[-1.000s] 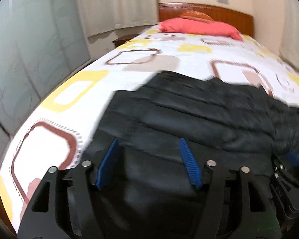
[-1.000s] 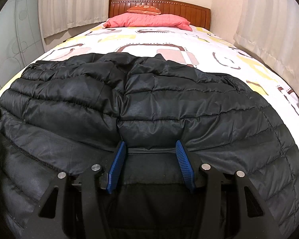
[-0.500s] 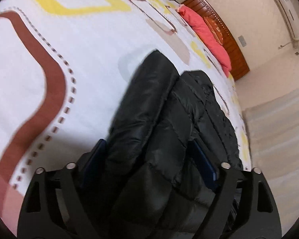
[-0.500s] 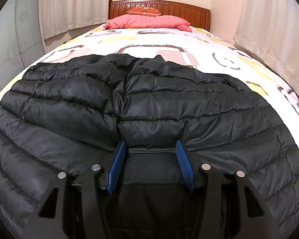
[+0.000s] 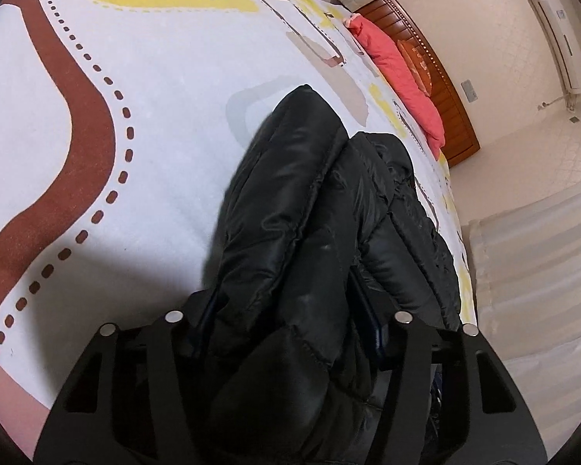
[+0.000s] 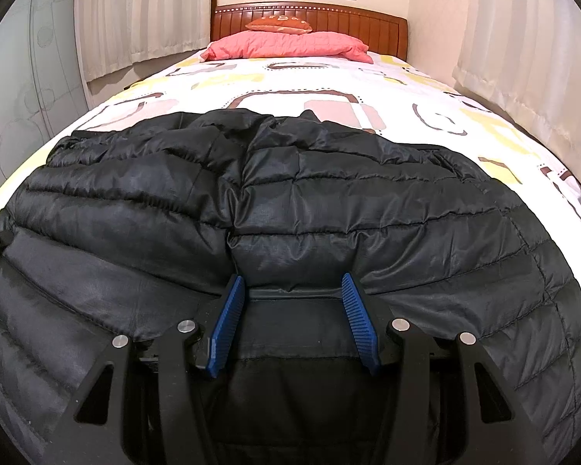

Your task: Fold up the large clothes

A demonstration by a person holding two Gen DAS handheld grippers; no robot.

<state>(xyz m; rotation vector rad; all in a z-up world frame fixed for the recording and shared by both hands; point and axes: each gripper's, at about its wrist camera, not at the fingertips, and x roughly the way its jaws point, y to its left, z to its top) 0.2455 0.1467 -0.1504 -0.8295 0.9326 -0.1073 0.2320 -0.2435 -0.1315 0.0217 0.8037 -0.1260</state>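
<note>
Here a black puffer jacket (image 6: pixel 329 201) lies spread across the near end of the bed (image 6: pixel 406 89), its quilted panels reaching from the left edge to the right. The right tongs (image 6: pixel 294 310) sit at the jacket's near hem, their blue pads (image 6: pixel 228 321) about half apart with a bunched fold of the fabric filling the gap and pressed on both sides. In the left wrist view, the left tongs (image 5: pixel 286 333) are rolled sideways and closing on a thick, puffy fold of the jacket (image 5: pixel 290 232), which fills the space between their fingers. At the far end, a pink pillow (image 6: pixel 286 44) rests against the wooden headboard (image 6: pixel 368 25).
</note>
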